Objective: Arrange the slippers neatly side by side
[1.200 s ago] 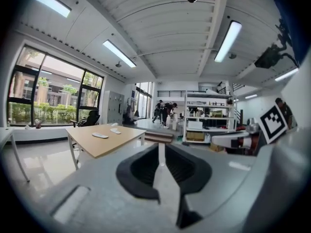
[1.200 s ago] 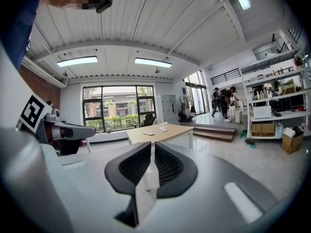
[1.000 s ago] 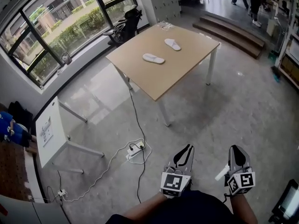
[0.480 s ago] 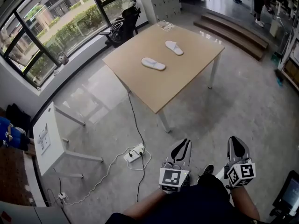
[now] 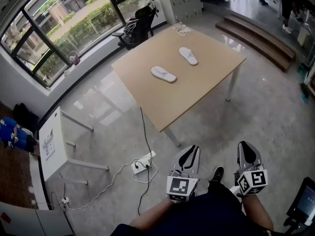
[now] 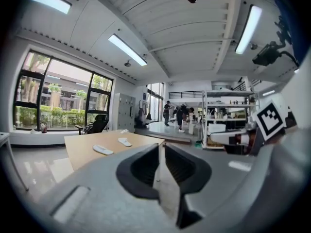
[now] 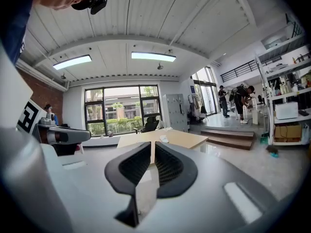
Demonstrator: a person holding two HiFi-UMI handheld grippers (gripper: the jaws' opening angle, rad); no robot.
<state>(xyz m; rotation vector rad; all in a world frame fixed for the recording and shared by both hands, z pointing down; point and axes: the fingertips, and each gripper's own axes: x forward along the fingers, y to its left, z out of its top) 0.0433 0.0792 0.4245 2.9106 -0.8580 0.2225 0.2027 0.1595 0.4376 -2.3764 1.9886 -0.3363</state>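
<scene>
Two white slippers lie apart on a light wooden table [image 5: 197, 85] across the room: one [image 5: 163, 73] near its middle, the other [image 5: 188, 55] farther back and angled differently. In the left gripper view both slippers [image 6: 102, 149] [image 6: 125, 141] show far off on the table [image 6: 80, 152]. The right gripper view shows one slipper [image 7: 164, 139] on the distant table [image 7: 146, 141]. My left gripper [image 5: 194, 148] and right gripper [image 5: 244, 146] hang low by my body, over the floor and well short of the table. Both have their jaws together with nothing between them.
A power strip [image 5: 143, 162] with trailing cables lies on the floor between me and the table. A small white table [image 5: 50, 142] stands at the left. A black office chair [image 5: 138, 25] is behind the table, steps [image 5: 261, 42] at the back right, and people stand far off.
The view has shifted as I move over the floor, and the table now sits slightly lower and more to the right. Both grippers stay low and shut.
</scene>
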